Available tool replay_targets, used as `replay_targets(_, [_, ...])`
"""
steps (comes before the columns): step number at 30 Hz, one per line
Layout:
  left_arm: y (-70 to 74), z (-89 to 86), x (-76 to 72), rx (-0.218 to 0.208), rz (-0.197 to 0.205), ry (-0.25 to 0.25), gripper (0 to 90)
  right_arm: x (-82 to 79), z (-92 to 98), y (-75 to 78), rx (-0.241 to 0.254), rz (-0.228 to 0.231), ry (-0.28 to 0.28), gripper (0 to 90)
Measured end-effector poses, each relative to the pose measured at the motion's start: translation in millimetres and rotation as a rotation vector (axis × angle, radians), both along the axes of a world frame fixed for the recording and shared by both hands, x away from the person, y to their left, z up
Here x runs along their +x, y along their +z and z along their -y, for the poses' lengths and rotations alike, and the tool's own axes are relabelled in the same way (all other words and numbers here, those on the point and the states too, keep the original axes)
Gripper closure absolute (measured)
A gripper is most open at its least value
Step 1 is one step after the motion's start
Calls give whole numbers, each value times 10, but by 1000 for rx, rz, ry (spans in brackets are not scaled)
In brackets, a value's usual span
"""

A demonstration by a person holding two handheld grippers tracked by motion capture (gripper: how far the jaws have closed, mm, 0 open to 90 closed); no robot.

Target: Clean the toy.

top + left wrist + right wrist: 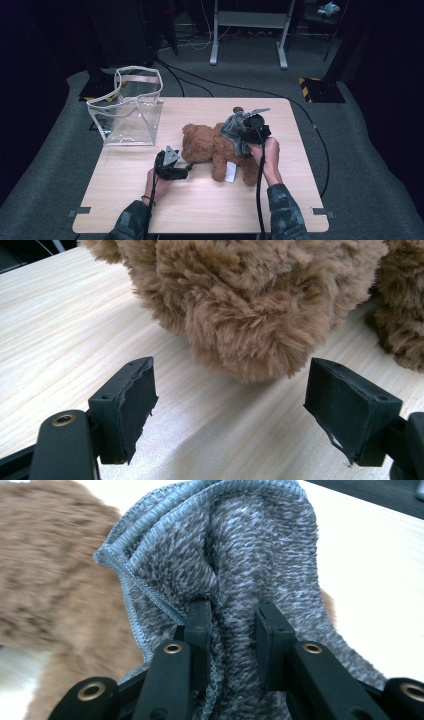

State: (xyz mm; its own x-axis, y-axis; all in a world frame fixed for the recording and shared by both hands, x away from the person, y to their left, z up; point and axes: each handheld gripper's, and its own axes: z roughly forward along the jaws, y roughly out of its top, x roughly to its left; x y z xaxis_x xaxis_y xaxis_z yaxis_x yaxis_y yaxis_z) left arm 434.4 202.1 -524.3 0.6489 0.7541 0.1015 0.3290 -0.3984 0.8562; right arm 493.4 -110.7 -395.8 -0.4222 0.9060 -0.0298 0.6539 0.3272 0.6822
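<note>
A brown teddy bear (210, 147) lies on the pale wooden counter (150, 200), a little right of the middle, with a white tag (230, 172) showing at its lower edge. Over the bear's right-hand part sits a piece of grey knitted clothing (234, 131) with a stitched light-blue hem. The right tongs (245, 131) are clenched on this grey knit: in the right gripper view the two black jaws (232, 645) stand close together with a fold of the fabric bunched between the pads, the cloth rising in front of them and the blurred brown fur lying off to the left behind it. The person's right hand (269, 155) holds that gripper above the bear, its cable trailing back along the forearm. The left tongs (187, 167) rest low over the counter just beside the bear's left-hand side, and they are released (nothing lies between the pads): the left gripper view shows the two black pads (127, 405) spread wide over bare wood, with a rounded furry part of the bear (250, 305) just ahead of them, apart from both pads. The left hand (156, 181) grips that tool from below. At the far left corner of the counter stands a clear plastic bag (127, 112) with pale trim and a handle, upright and well apart from the bear.
</note>
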Motion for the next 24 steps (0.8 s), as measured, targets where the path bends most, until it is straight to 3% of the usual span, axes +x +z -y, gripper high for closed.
replay_targets(2, [0, 1, 0, 0, 0, 0, 200, 0, 77, 12, -30, 10, -30, 715])
replay_targets(6, [0, 2, 1, 3, 0, 0, 200, -25, 131, 59, 22, 19, -36, 718])
replay_targets(10, [0, 4, 0, 4, 0, -1, 200, -67, -44, 158, 115, 51, 47, 718])
replay_targets(13, [2, 1, 0, 6, -2, -5, 199, -91, -313, 207, 139, 69, 136, 717])
replay_targets(16, [2, 2, -3, 5, -6, -4, 199, -95, -556, 167, 161, 52, 205, 716])
replay_targets(19, [-1, 2, 0, 2, 2, 0, 200, -75, -747, 46, 110, 19, 225, 716])
replay_targets(22, [-1, 0, -1, -6, -3, 1, 200, -52, -756, -86, -8, 14, 195, 718])
replay_targets(24, [0, -1, 0, -3, -1, 1, 200, -42, -667, -118, 15, 4, 172, 719])
